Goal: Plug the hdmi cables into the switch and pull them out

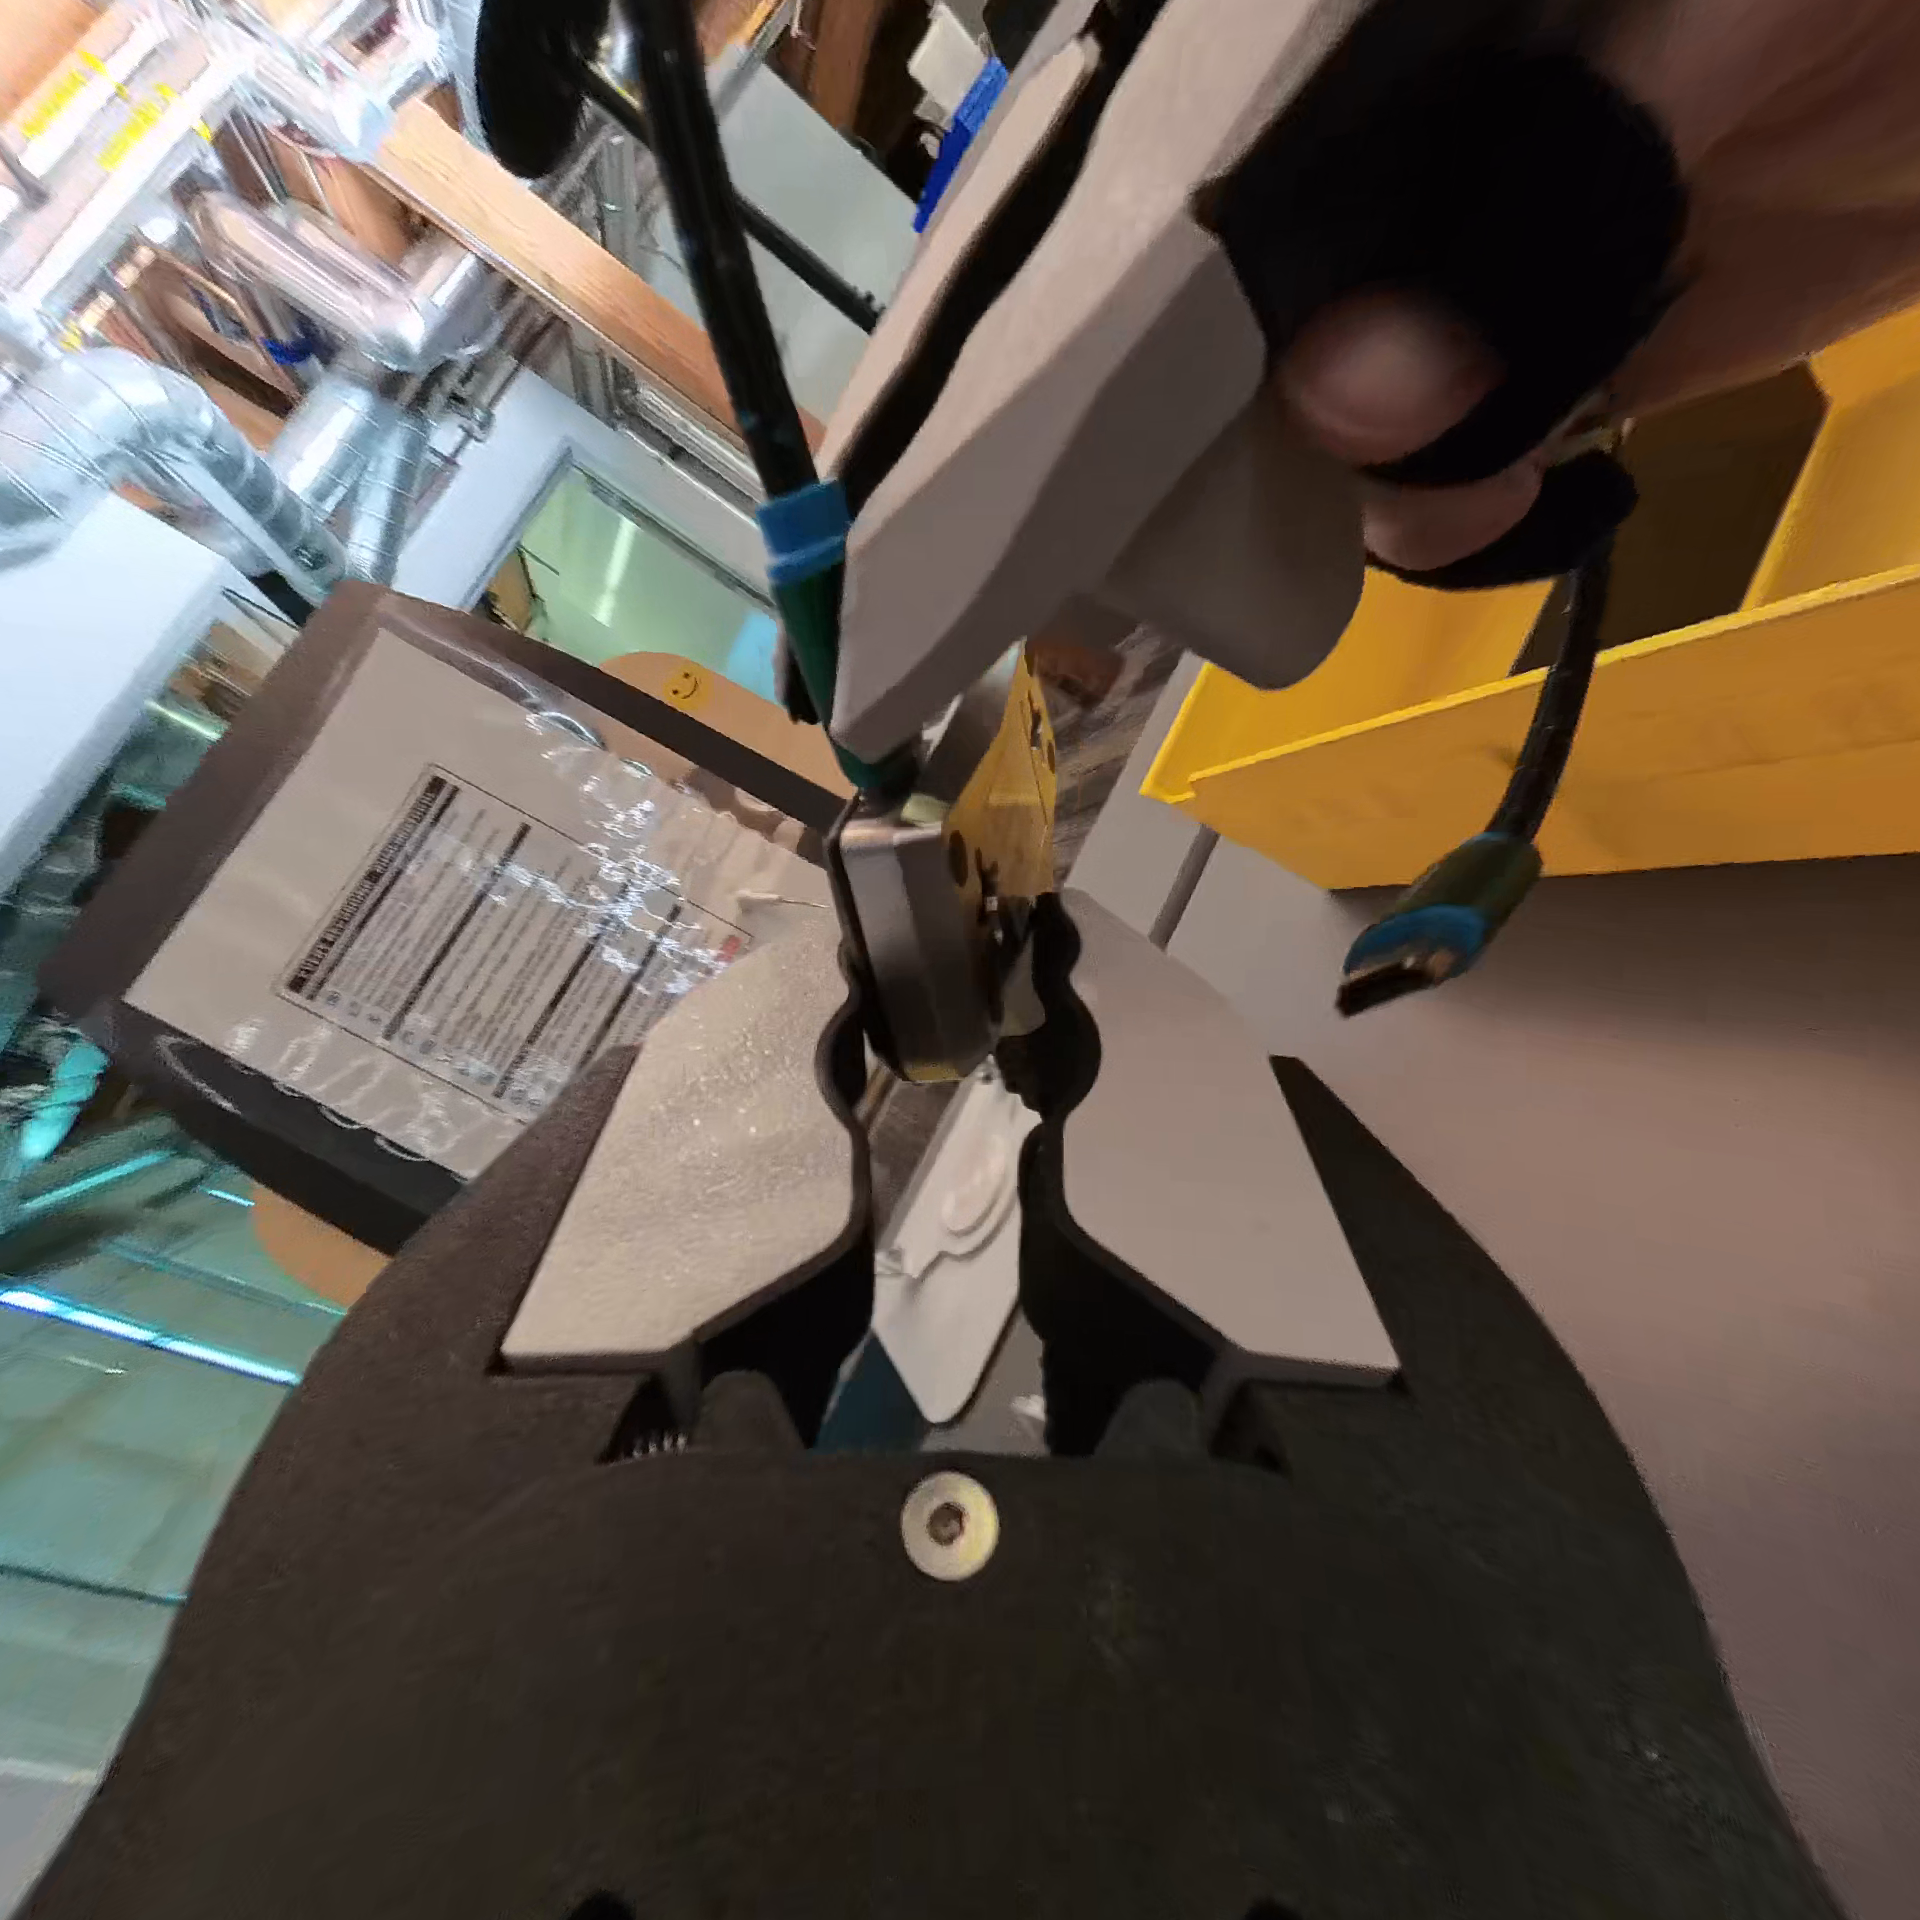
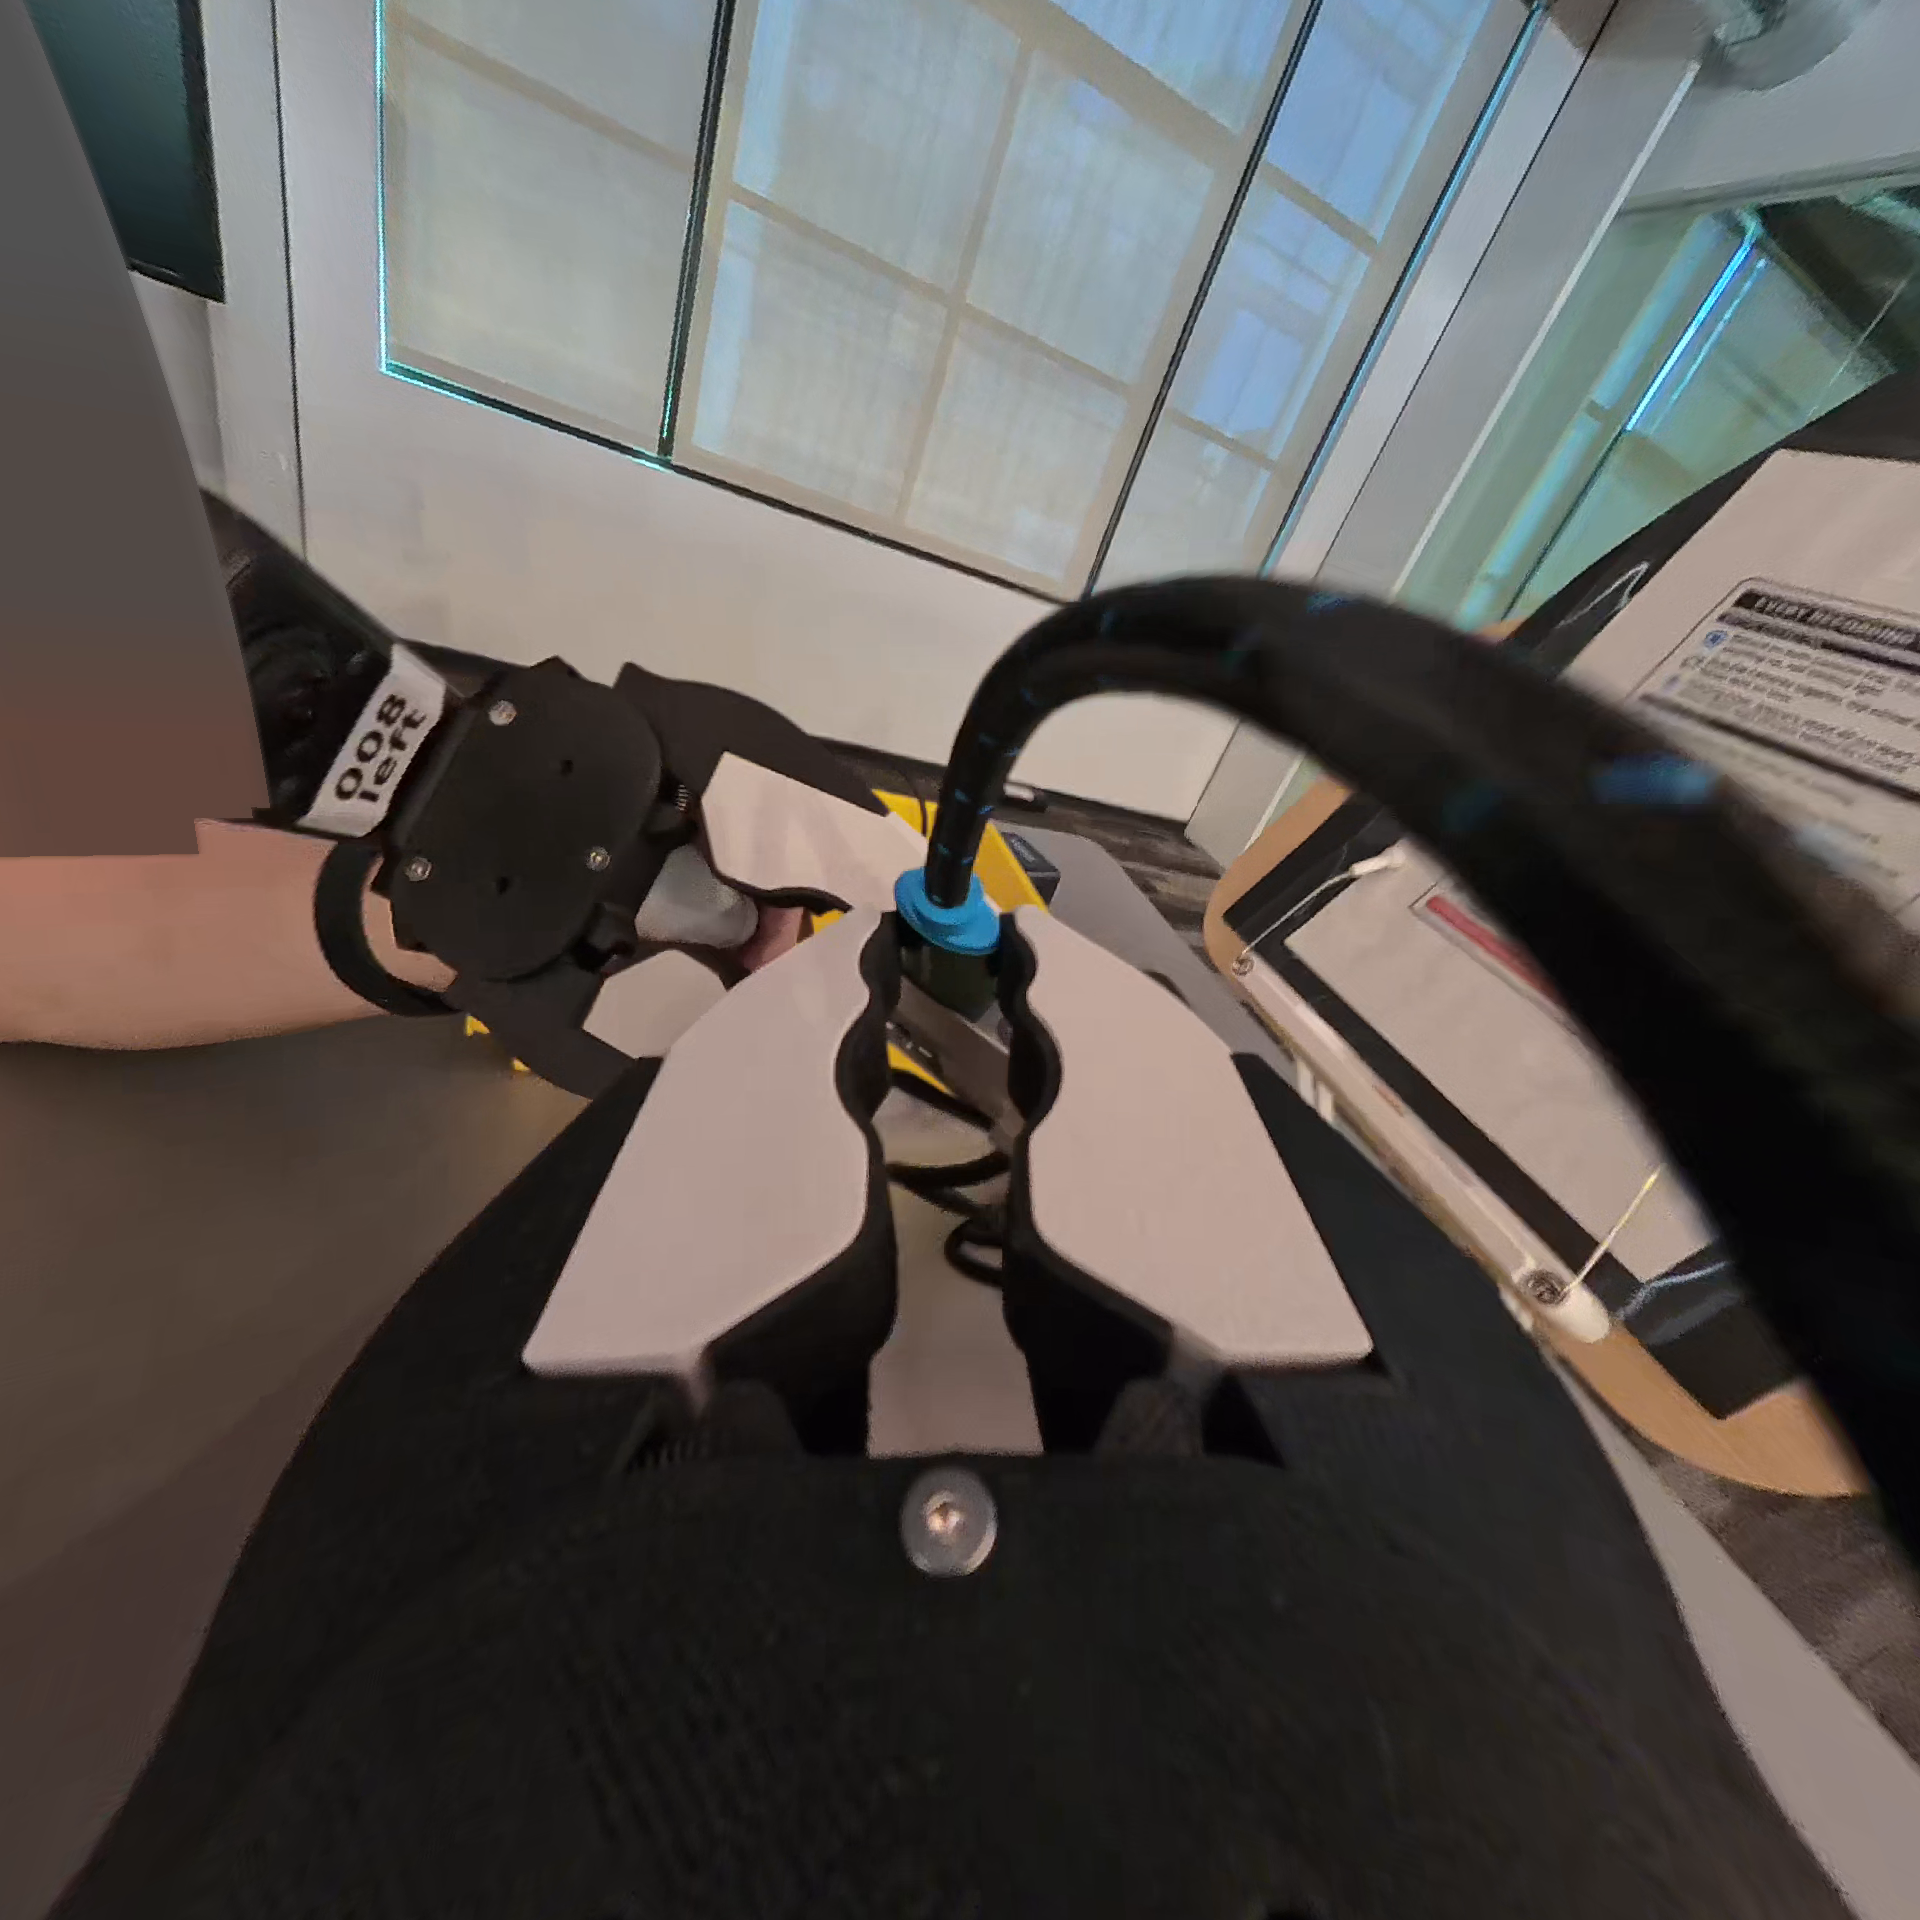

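Left tool [image 1: 951,997]: pinching the switch [image 1: 914,956] above the counter [image 1: 1558,1247]. Right tool [image 2: 940,977]: clamped on the HDMI plug [image 2: 951,961], apparently seated (view blurred). Risk: skewed pull levers the port; the switch slips.

You are in a workshop or lab space. Silver ducting [image 1: 197,457] and wooden beams [image 1: 540,249] run overhead, yellow storage bins [image 1: 1558,748] sit at the far right of your grey worktop [image 1: 1558,1195], a printed notice board [image 1: 447,914] leans at the left, and large frosted windows [image 2: 831,260] fill the wall.
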A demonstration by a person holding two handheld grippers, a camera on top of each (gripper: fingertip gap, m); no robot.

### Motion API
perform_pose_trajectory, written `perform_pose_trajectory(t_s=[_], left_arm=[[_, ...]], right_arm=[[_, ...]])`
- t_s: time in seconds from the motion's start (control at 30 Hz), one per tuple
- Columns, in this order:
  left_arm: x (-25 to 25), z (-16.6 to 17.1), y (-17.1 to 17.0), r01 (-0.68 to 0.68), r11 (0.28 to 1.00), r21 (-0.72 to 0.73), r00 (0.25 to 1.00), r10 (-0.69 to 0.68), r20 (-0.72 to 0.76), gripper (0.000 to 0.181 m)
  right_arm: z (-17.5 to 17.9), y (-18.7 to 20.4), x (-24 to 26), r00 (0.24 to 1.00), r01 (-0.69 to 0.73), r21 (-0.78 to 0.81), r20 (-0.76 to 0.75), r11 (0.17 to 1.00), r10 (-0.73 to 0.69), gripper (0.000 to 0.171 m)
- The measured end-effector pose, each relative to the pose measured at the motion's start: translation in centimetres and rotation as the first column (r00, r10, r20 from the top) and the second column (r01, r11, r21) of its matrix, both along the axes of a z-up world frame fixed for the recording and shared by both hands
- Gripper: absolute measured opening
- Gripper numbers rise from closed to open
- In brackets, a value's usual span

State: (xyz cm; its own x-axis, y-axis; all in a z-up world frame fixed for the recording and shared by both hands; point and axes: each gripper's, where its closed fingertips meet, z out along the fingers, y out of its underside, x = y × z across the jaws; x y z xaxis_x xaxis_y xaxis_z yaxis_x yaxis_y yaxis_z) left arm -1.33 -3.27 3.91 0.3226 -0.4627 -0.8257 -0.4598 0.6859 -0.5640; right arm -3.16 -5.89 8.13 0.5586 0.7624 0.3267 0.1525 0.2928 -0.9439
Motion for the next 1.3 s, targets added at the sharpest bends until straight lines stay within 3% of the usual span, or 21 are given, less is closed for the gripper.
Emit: perform_pose_trajectory(t_s=[0.13,0.2,0.27,0.4,0.6,1.17,1.3], left_arm=[[-0.8,0.8,0.9,-0.112,0.985,0.135,0.993,0.114,-0.009,0.025],[-1.3,1.2,1.3,-0.166,0.971,0.174,0.985,0.171,-0.017,0.024],[-1.7,1.4,1.8,-0.214,0.953,0.215,0.972,0.229,-0.044,0.023],[-1.9,1.4,2.0,-0.247,0.923,0.295,0.958,0.279,-0.07,0.024],[-1.7,1.3,1.6,-0.243,0.908,0.342,0.953,0.289,-0.092,0.024],[-2.8,1.4,2.4,-0.307,0.921,0.239,0.935,0.338,-0.105,0.022],[-2.7,1.0,2.6,-0.302,0.922,0.244,0.934,0.337,-0.116,0.022]], right_arm=[[-0.1,0.6,0.2,0.999,0.034,-0.233,-0.032,0.972,-0.043,0.023],[0.0,0.8,0.4,0.994,0.095,-0.273,-0.027,0.957,-0.106,0.026],[0.4,0.6,0.2,0.99,0.13,-0.269,-0.016,0.954,-0.139,0.03],[-0.2,1.2,0.6,0.963,0.27,-0.238,0.069,0.933,-0.261,0.023],[-0.5,0.8,1.0,0.966,0.25,-0.247,0.123,0.936,-0.225,0.022],[-0.4,1.4,-0.5,0.954,0.301,-0.089,0.051,0.95,-0.297,0.021],[-0.7,1.5,-0.7,0.942,0.328,-0.051,0.093,0.943,-0.323,0.022]])
